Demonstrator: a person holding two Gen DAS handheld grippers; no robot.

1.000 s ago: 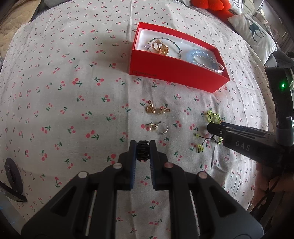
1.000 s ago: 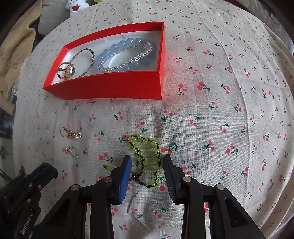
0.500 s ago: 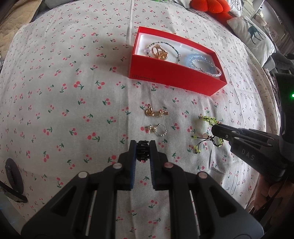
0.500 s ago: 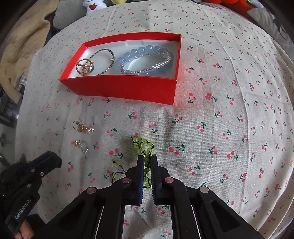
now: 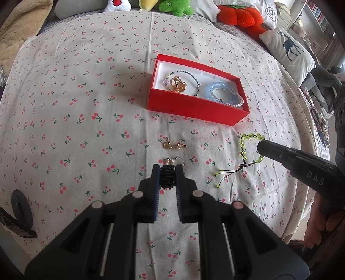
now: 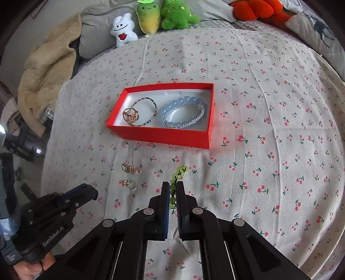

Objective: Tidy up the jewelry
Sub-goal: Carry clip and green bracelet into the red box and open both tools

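My left gripper [image 5: 168,172] is shut on a small black claw clip [image 5: 167,177] and hangs above the cherry-print cloth. My right gripper [image 6: 172,189] is shut on a green bead bracelet [image 6: 180,171], which dangles off the cloth with its black cords trailing [image 5: 228,172]. Beyond both stands a red box [image 6: 159,134] holding a gold piece [image 6: 130,115], a dark beaded bracelet, a blue bead bracelet [image 6: 183,103] and a clear crystal one. A gold earring pair [image 5: 172,145] and a silver one [image 5: 175,160] lie loose between the box and my left gripper.
Plush toys [image 6: 148,17] and pillows [image 5: 286,47] line the far edge of the bed. A beige blanket [image 6: 47,71] is heaped at the far left. A black object [image 5: 20,205] lies near the cloth's left edge. A hand [image 6: 28,268] holds the left gripper.
My right gripper has shut on the green bracelet and lifted it off the cloth. Both grippers have risen, the right more; the clip stays in the left.
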